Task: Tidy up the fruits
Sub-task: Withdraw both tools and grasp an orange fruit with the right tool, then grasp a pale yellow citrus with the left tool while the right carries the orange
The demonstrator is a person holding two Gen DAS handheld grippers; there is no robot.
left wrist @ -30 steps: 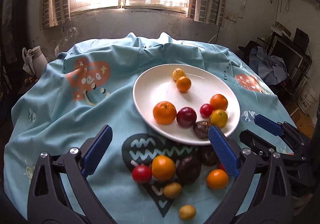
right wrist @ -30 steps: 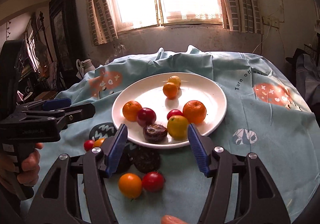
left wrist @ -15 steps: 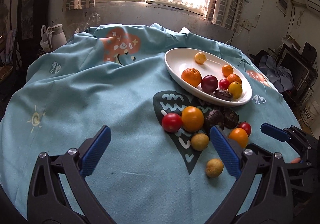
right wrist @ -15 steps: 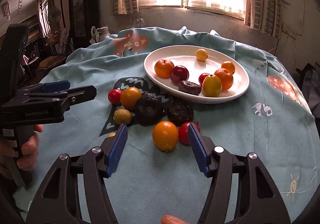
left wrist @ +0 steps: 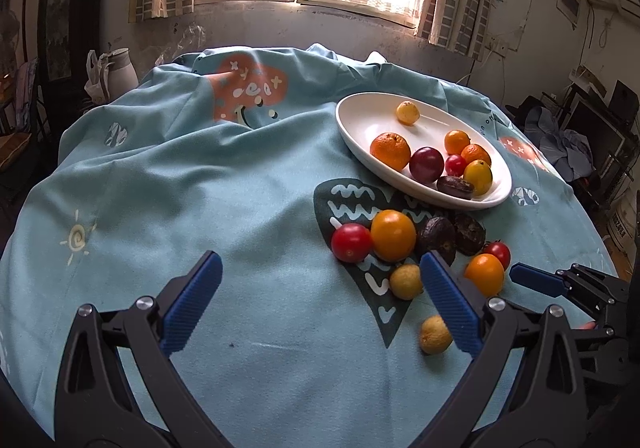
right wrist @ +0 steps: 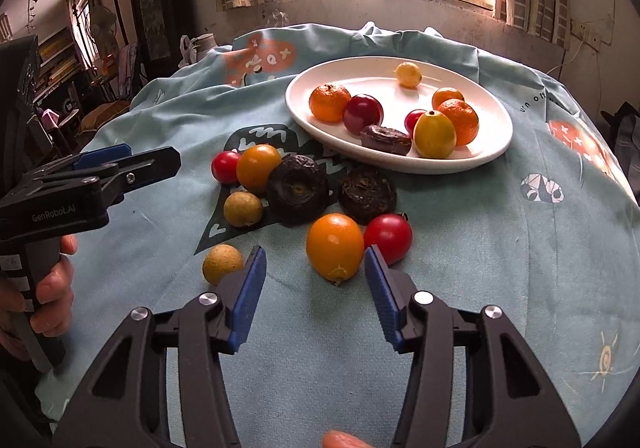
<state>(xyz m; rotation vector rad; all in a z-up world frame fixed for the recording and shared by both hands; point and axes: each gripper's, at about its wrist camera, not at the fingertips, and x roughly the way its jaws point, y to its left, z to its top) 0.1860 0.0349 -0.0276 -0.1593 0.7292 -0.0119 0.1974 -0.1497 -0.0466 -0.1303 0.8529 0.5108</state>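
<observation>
Glossy oval orange fruit [right wrist: 335, 247] sits before ribbed, closing right gripper [right wrist: 316, 288]

A white oval plate [right wrist: 496, 144] sits on the blue cloth, holding two mandarins, a dark red plum [right wrist: 363, 114], a small red tomato, a yellow lemon-like fruit [right wrist: 434, 134], a smaller orange, a pale yellow fruit [right wrist: 408, 74] alone at the far side, and a dark wrinkled fruit [right wrist: 385, 139] lying near the front rim. Just in front of the plate, loose on the cloth, lie two dark wrinkled rounds [right wrist: 298, 188] side by side, two orange fruits [right wrist: 335, 246], two red tomatoes [right wrist: 388, 238], and two small tan fruits [right wrist: 223, 263], clustered, some touching.
</observation>
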